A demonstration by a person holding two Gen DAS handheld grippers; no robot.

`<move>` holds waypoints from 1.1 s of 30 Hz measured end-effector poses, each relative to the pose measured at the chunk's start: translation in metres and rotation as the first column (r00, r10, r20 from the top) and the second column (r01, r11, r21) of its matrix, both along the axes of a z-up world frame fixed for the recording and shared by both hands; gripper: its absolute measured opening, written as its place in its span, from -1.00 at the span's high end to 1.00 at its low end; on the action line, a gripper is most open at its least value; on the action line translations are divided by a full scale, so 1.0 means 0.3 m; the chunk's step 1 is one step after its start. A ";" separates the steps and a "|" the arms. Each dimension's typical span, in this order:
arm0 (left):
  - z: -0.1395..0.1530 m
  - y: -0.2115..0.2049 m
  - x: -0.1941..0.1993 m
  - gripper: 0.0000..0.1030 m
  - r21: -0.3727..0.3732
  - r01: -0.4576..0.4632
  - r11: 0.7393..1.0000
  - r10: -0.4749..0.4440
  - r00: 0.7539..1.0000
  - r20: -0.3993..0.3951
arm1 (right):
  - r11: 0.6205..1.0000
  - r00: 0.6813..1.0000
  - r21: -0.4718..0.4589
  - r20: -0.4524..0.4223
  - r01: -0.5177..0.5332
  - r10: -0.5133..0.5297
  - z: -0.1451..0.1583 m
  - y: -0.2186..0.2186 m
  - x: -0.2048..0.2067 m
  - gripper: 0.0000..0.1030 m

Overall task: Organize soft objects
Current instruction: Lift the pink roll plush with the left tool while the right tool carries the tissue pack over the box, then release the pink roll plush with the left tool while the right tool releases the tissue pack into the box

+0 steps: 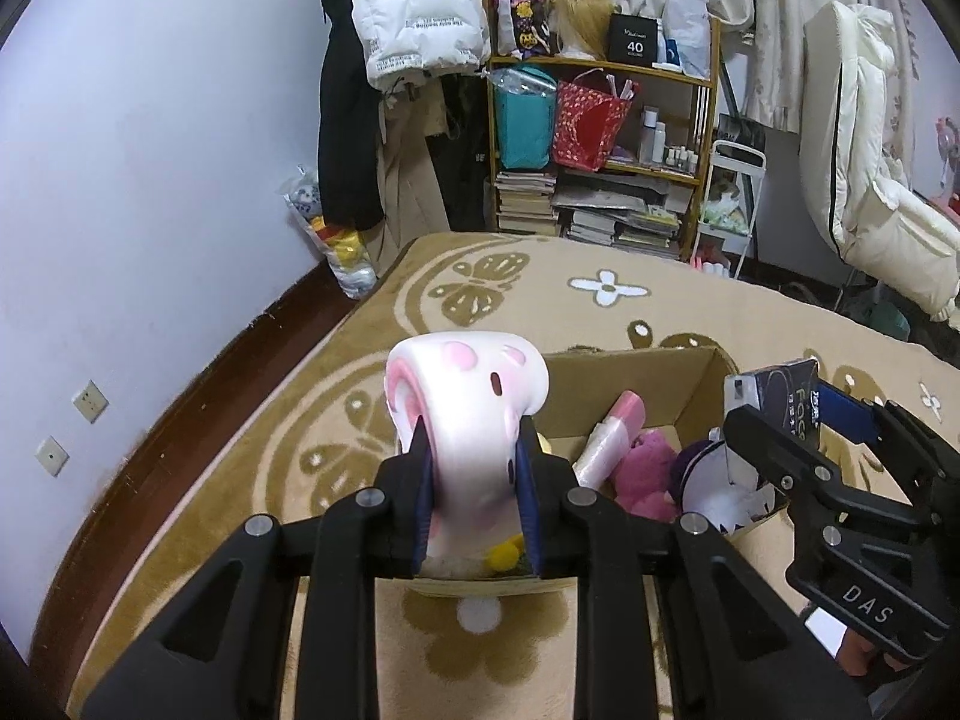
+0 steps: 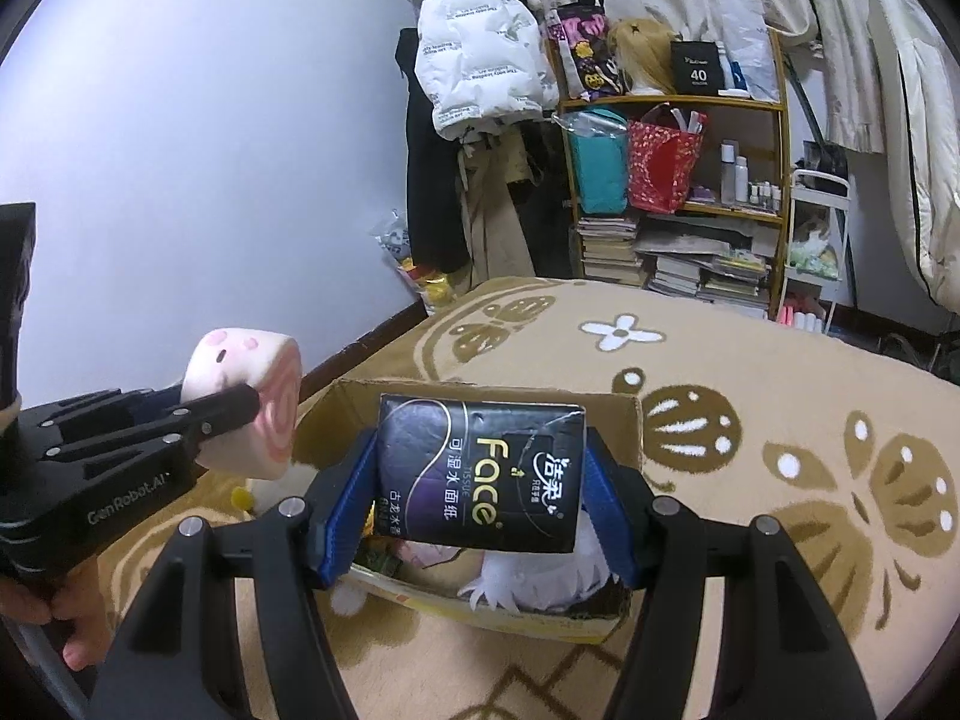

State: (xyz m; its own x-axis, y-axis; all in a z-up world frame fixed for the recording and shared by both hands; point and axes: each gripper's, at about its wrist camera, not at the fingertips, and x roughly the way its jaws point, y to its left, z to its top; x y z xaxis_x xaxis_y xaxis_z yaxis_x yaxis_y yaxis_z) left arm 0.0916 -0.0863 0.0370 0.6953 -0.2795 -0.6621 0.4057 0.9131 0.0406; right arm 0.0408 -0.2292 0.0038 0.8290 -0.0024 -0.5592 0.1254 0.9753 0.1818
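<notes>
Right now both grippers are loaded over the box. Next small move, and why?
Probably lower the right gripper and release the black tissue pack into the open cardboard box: it hangs directly above the plush toys inside, while the left gripper's pink-and-white roll-shaped plush sits nearer the box's edge.

Pale wall (image 1: 150,150) at 9 o'clock; tan patterned rug (image 1: 600,312) centre; cluttered shelf (image 1: 606,138), hung coats (image 1: 420,18) at 12.
</notes>
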 end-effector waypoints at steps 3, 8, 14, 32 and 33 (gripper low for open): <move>-0.031 -0.007 0.011 0.55 0.001 0.006 1.000 -0.006 1.000 -0.019 | 1.000 1.000 -0.002 -0.007 -0.002 0.002 -0.018 0.003 0.012 -0.33; -0.074 -0.025 0.037 0.54 0.047 -0.009 0.999 0.012 0.998 -0.055 | 1.000 0.999 -0.013 -0.033 -0.003 0.003 -0.053 0.004 0.034 -0.33; -0.093 0.001 0.057 0.52 -0.011 -0.033 0.999 0.032 0.995 -0.091 | 1.000 0.999 -0.014 -0.034 0.027 -0.027 -0.069 -0.011 0.036 -0.34; -0.106 -0.032 0.024 -0.04 0.054 0.009 0.999 -0.004 0.996 -0.093 | 1.000 0.999 -0.009 -0.034 0.026 -0.026 -0.063 -0.005 0.016 -0.65; -0.097 -0.030 0.017 -0.14 0.056 0.002 0.998 0.002 0.997 -0.073 | 1.000 0.999 -0.009 -0.036 0.026 -0.026 -0.064 -0.004 0.016 -0.66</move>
